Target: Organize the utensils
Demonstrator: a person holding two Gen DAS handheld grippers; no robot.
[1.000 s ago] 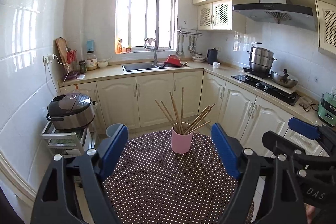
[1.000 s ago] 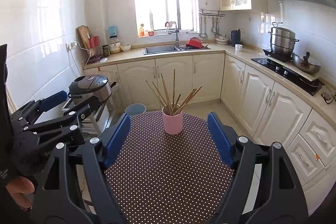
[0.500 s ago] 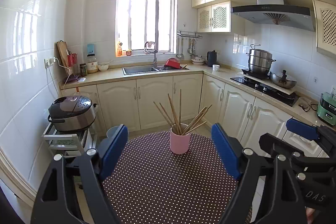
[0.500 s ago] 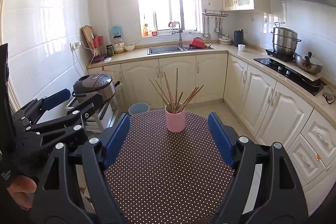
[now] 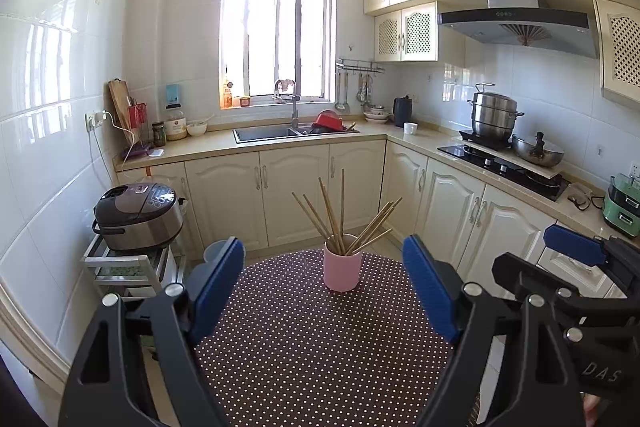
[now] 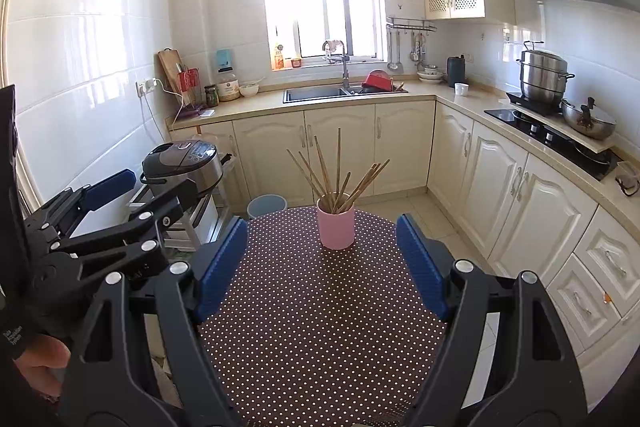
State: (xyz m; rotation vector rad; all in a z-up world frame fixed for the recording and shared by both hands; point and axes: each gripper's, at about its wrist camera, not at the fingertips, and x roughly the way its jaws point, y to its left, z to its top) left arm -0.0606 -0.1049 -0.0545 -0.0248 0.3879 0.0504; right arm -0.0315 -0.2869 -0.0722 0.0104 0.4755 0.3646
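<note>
A pink cup [image 5: 342, 268] stands on the far part of a round table with a brown polka-dot cloth [image 5: 320, 347]. Several wooden chopsticks [image 5: 340, 215] stand fanned out in it. The cup [image 6: 336, 227] and chopsticks [image 6: 338, 167] also show in the right wrist view, on the same cloth [image 6: 320, 307]. My left gripper [image 5: 324, 291] is open and empty, held above the table short of the cup. My right gripper [image 6: 322, 263] is open and empty, likewise short of the cup. Each gripper shows at the edge of the other's view.
A rice cooker [image 5: 138, 215] sits on a metal rack left of the table, with a blue bin [image 6: 267, 205] beside it. Cream cabinets, a sink [image 5: 268, 133] and a stove with pots [image 5: 494, 115] line the back and right walls.
Both grippers have tilted slightly and drifted; the cup sits a little lower and more central in the views. Both stay open and empty. The cup and chopsticks have not moved.
</note>
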